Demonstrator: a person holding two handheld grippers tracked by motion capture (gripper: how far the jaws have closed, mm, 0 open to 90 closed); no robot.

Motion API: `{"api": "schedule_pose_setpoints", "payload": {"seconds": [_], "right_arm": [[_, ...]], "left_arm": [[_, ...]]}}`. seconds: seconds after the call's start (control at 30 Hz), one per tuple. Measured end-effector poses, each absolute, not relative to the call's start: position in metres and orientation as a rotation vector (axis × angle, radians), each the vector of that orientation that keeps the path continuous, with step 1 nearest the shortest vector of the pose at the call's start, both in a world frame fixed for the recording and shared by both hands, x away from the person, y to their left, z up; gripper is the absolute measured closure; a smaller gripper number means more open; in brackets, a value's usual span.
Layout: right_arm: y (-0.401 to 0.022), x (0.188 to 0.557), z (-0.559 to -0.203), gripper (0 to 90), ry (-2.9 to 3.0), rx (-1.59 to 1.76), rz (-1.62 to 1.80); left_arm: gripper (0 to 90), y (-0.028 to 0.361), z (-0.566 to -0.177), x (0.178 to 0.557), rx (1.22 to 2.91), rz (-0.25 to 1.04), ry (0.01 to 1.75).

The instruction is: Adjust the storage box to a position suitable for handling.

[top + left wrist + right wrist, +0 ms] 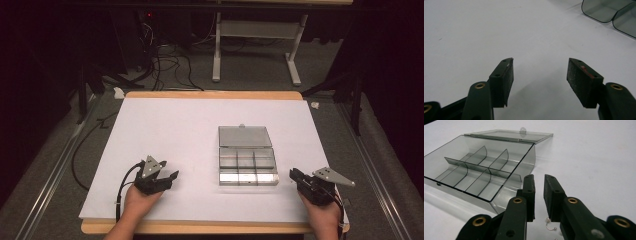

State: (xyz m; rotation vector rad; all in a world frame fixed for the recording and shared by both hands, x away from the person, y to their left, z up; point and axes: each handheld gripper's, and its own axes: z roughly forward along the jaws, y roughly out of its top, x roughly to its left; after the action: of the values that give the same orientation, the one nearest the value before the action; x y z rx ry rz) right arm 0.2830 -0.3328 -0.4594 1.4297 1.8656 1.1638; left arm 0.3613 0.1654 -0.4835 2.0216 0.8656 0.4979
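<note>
On a white-covered table (165, 125), an open clear plastic compartment box (247, 167) sat right of centre, its lid folded flat toward twelve o'clock and its long axis running nine to three. The right gripper (296, 176), resting just off the box's three o'clock end, was plainly the nearer of the two; the box lay at about ten o'clock from its tips, and its jaws stood narrow, a thin gap between them with nothing gripped. A small metal ring-like piece (550, 226), too small to identify, lay on the sheet beneath those jaws. The left gripper (169, 176) sat well apart at the box's nine o'clock side, jaws spread wide and empty. Any reach into the box looked likeliest from the right.
</note>
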Motion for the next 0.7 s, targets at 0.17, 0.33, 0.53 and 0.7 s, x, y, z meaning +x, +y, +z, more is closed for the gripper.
{"api": "schedule_pose_setpoints", "payload": {"seconds": [0.17, 0.33, 0.53, 0.7], "right_arm": [[-0.332, 0.289, -0.463, 77.0, 1.900, 1.476, 1.106], [-0.331, 0.292, -0.460, 77.2, 1.946, 1.505, 1.038], [-0.331, 0.294, -0.461, 77.8, 2.007, 1.553, 0.950], [-0.330, 0.295, -0.461, 76.4, 2.049, 1.569, 0.889]], "left_arm": [[36.4, 0.164, -0.484, 0.361, 2.029, 0.503, 0.858], [36.3, 0.163, -0.484, 0.361, 2.042, 0.492, 0.851], [36.2, 0.163, -0.484, 0.361, 2.047, 0.486, 0.844], [36.0, 0.161, -0.484, 0.360, 2.065, 0.502, 0.831]]}}
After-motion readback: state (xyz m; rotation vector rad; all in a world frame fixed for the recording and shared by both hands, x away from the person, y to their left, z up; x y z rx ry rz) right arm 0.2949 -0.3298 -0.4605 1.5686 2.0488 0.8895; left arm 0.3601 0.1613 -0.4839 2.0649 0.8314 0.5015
